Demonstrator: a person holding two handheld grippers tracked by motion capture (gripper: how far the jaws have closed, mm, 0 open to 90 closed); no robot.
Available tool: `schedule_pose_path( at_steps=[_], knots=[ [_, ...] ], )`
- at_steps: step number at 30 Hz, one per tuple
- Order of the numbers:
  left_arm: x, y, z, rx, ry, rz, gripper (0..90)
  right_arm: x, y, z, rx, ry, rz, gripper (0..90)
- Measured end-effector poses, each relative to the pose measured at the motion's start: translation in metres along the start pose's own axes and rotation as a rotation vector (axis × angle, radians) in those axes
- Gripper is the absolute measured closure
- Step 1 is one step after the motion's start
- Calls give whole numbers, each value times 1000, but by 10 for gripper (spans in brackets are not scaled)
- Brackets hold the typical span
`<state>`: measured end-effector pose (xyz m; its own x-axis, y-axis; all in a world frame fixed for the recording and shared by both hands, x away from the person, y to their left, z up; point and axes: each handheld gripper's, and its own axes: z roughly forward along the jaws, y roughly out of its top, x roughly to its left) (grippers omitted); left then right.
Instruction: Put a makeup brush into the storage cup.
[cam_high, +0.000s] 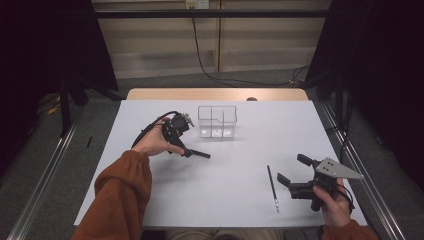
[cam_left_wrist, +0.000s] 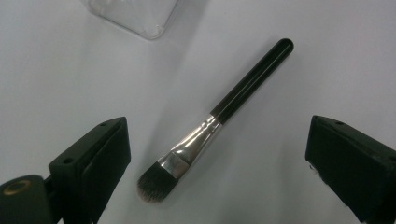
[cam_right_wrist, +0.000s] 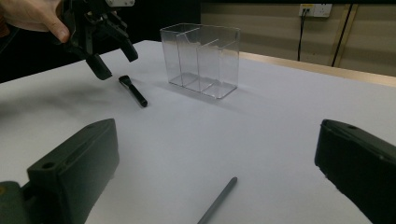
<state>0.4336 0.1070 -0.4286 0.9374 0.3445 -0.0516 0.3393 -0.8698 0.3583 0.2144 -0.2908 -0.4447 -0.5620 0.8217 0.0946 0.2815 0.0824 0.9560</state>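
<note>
While our left gripper (cam_left_wrist: 217, 154) hangs with jaws spread wide and holding nothing, we see the makeup brush (cam_left_wrist: 219, 116) lying on the table between and just beneath them, bristles nearest us.

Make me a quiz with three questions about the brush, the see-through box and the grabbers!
1. Where does the makeup brush lie?
A. inside the clear box
B. on the white table, below the left gripper
C. in the right gripper

2. What colour is the brush's handle?
A. black
B. red
C. yellow

3. How are the left gripper's jaws?
A. shut on the brush
B. shut on nothing
C. open, nothing held

Answers:
1 B: the brush rests flat on the table, in front of the clear box.
2 A: the left gripper view shows a black handle with a silver collar.
3 C: its jaws stand wide apart on either side of the brush, not touching it.
</note>
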Motion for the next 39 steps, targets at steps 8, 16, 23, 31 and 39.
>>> schedule_pose_path(
  at_steps=[8,16,23,31,39],
  knots=[
    [-1,7,12,52,-25,40,85,0,0,0,5,8,-2,0],
    [1,9,20,115,-22,91,247,0,0,0,7,12,-3,0],
    [3,12,24,153,-32,114,350,0,0,0,7,14,-5,0],
    [3,15,28,197,-23,119,467,1,0,0,3,14,-3,0],
    [2,16,28,205,-37,116,527,1,0,0,4,16,-3,0]
  ],
)
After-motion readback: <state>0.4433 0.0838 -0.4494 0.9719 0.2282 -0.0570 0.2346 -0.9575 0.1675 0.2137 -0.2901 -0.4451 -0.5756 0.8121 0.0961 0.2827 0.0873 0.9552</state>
